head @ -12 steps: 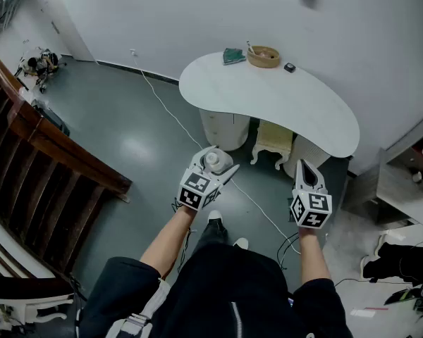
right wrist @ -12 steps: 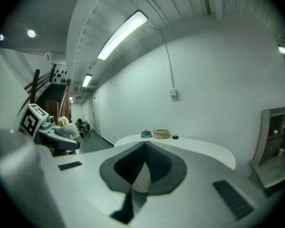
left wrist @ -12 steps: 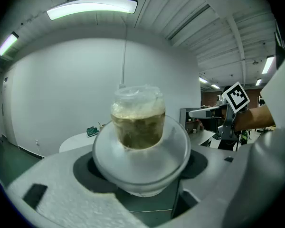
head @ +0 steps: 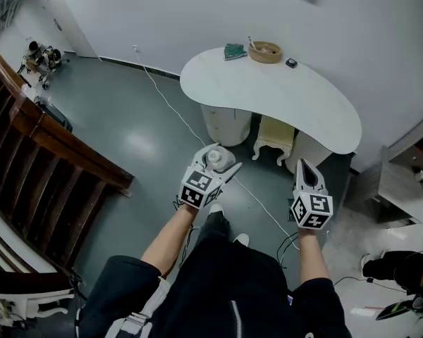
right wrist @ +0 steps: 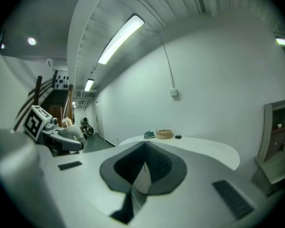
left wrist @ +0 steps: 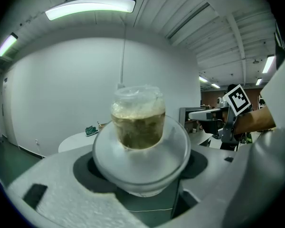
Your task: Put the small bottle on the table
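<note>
- Below the middle of the head view, at seven o'clock, the left gripper (head: 219, 161) grips the small bottle (left wrist: 137, 121) upright between wide-spread jaws.
- At five o'clock, the right gripper (head: 304, 166) is closed and empty.
- At twelve o'clock, the white table (head: 296, 103) lies well apart from the bottle; carrying and setting down remain.

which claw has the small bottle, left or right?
The left claw: its jaws grip the small bottle, which is clear with murky brownish contents. The right claw has its jaws together with nothing between them.
</note>
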`<state>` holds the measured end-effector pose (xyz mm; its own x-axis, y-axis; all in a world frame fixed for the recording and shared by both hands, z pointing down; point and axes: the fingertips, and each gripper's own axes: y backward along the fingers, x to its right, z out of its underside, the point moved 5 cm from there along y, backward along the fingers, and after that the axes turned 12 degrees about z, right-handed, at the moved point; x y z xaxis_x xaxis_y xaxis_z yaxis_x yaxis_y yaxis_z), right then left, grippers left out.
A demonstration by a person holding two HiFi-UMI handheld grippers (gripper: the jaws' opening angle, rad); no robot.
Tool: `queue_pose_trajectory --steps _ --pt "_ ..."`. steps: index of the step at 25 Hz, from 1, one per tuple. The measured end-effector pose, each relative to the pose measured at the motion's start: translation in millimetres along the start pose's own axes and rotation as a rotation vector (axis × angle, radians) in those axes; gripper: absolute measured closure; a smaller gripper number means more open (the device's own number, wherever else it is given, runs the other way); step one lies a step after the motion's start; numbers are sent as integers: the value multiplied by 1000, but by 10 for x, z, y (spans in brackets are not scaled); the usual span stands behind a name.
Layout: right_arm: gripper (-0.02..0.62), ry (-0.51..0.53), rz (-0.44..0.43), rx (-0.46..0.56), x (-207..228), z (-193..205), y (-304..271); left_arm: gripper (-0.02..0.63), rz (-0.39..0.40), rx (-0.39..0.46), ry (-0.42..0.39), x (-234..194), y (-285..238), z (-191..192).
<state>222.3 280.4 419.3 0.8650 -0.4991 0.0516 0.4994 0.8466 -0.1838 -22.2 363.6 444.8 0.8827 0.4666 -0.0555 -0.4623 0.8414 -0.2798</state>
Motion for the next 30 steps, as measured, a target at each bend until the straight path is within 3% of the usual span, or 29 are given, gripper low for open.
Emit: queue_pose_trajectory --steps 10,23,30 --pt "592 1 8 -21 31 -29 -460 261 39 -9 10 -347 -374 -37" --pt "592 13 50 -32 -129 -377 -1934 261 134 -32 -11 -1646 -1191 -338" --pt "592 2 80 -40 -270 -424 -2419 261 188 -50 1 -2154 -1487 -379"
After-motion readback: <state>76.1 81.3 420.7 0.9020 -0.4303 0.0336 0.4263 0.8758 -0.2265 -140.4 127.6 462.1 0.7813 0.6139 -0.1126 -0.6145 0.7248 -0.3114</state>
